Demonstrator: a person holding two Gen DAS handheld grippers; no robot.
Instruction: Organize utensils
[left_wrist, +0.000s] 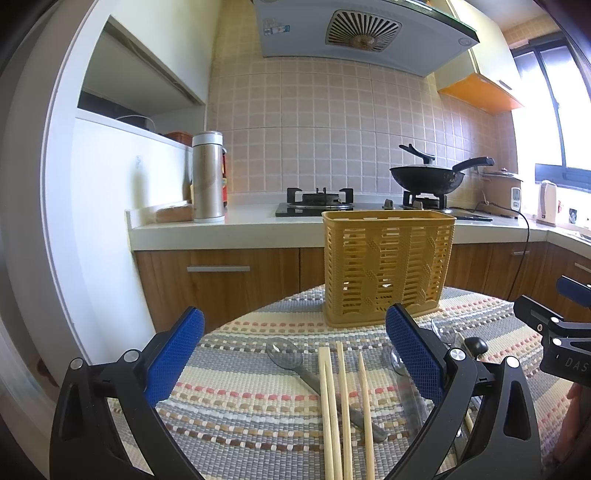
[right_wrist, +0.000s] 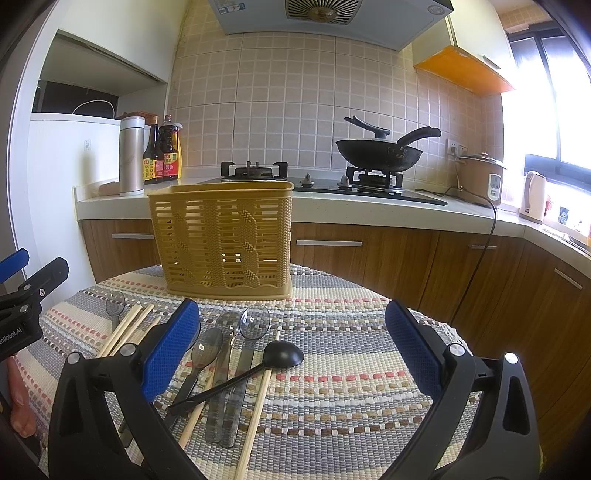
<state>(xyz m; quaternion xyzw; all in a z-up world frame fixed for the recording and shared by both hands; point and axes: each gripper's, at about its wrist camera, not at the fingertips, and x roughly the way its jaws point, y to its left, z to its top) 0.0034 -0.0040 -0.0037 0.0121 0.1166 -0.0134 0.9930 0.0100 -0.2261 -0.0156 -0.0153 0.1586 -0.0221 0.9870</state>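
chopsticks: ends cut off below | basket: interior hidden

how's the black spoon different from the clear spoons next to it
The black spoon is opaque with a thin handle; the clear spoons are see-through grey with broader, flat handles. The black spoon lies diagonally, its handle crossing over the clear spoons, which lie roughly parallel, bowls toward the yellow basket. All rest loose on the woven mat, outside the basket, with no hand-held gripper touching them.
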